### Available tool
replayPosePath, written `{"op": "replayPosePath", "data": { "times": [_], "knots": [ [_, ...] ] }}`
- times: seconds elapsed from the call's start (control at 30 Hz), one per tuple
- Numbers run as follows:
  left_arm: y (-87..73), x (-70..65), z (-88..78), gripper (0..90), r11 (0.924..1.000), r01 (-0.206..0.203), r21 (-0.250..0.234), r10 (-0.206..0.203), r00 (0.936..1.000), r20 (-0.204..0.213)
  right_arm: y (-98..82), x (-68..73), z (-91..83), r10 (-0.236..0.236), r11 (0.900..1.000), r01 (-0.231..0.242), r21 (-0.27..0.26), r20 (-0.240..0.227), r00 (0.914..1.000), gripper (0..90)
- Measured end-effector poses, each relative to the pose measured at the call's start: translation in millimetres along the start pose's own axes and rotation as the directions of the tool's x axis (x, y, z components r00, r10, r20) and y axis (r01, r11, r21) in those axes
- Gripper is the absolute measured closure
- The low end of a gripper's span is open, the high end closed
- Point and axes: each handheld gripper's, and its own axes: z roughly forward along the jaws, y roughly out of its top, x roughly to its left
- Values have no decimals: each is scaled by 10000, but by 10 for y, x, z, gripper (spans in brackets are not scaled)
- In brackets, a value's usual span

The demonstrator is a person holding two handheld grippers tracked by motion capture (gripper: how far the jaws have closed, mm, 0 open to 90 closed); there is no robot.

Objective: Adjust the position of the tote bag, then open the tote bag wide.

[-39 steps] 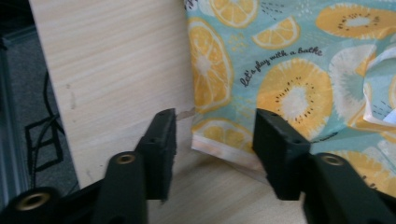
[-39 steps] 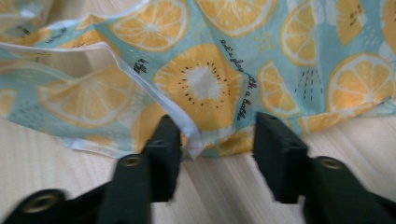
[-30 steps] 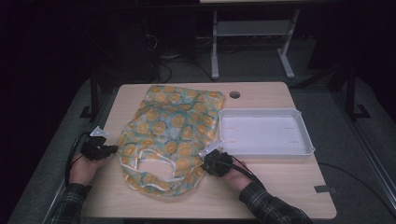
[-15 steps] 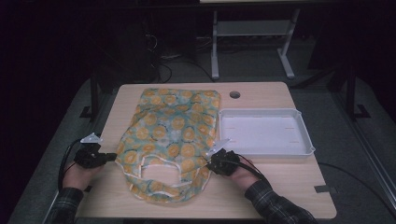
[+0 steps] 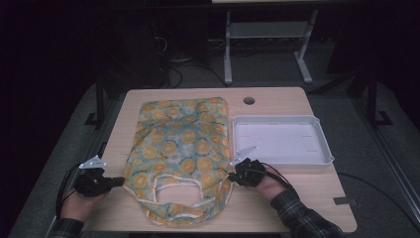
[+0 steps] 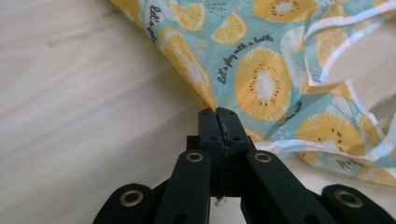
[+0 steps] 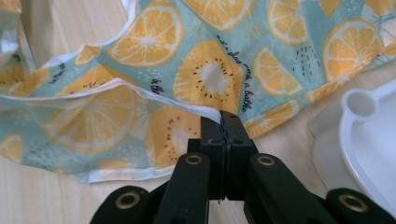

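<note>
Fabric printed with orange slices, a cloth bag (image 5: pixel 181 156) with handles, lies flat on the counter (image 5: pixel 277 198) just left of a white tray (image 5: pixel 280 141). The left gripper (image 5: pixel 116 182) has its jaws clamped on a pinch of the bag's left edge, and the right gripper (image 5: pixel 233 176) has its jaws closed on the white-trimmed right edge near the handle opening. To spread the bag well, I judge both hands should pull outward evenly and low, keeping the cloth taut without dragging it onto the tray. From above, the whole bag and its wrinkled lower end are plain; the left gripper view shows the fold (image 6: pixel 205 95) caught between the jaws, and the right gripper view shows the trim (image 7: pixel 205 109) held beside the tray's corner (image 7: pixel 362 105).
</note>
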Motion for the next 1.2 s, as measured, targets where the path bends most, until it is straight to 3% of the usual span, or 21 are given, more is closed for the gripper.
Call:
{"op": "replayPosePath", "data": {
  "times": [0.2,0.3,0.33,0.5,0.63,0.77,0.87,0.9,0.93,0.97,1.0,1.03,1.1,1.2],
  "knots": [
    [-114,-135,19,887,9990,-133,415,123,9997,226,-66,56,-60,-399,9992,399,87,-4,9992,880],
    [-130,-169,14,811,9982,-304,516,303,9995,41,-105,48,-85,-334,9994,335,81,-164,9993,799],
    [-127,-176,-5,719,9984,-325,460,327,9995,-50,-119,29,-129,-218,9997,216,-58,-244,9995,726],
    [-81,-222,-172,575,9967,-804,-145,799,9962,-337,-125,3,-237,0,9993,-15,-368,-390,9992,590],
    [-25,-279,-208,472,9925,-1207,-214,1204,9926,-177,-74,-21,-319,-3,9968,-44,-804,-575,9983,493],
    [41,-352,-151,398,9852,-1707,-164,1711,9849,257,11,31,-344,-85,9941,4,-1087,-744,9972,406],
    [90,-411,-110,367,9797,-1996,-177,2003,9780,580,68,76,-343,-204,9936,110,-1127,-822,9964,397],
    [124,-449,-85,348,9755,-2195,-146,2200,9729,711,110,107,-345,-363,9934,276,-1115,-763,9964,394],
    [124,-449,-85,343,9755,-2195,-146,2200,9729,711,110,107,-345,-363,9934,276,-1115,-763,9964,394],
    [146,-486,-47,338,9717,-2357,-157,2361,9678,875,162,141,-350,-432,9922,329,-1202,-844,9955,390],
    [146,-486,-47,332,9717,-2357,-157,2361,9678,875,162,141,-350,-432,9922,329,-1202,-844,9955,390],
    [161,-520,-5,327,9673,-2537,-84,2533,9625,970,218,174,-345,-609,9899,481,-1336,-936,9937,385],
    [161,-542,20,315,9662,-2577,-70,2570,9608,1041,280,222,-326,-624,9890,476,-1400,-1031,9927,378],
    [163,-595,84,303,9589,-2837,30,2813,9520,1205,335,258,-276,-826,9888,675,-1328,-1116,9903,365]
  ]
}}
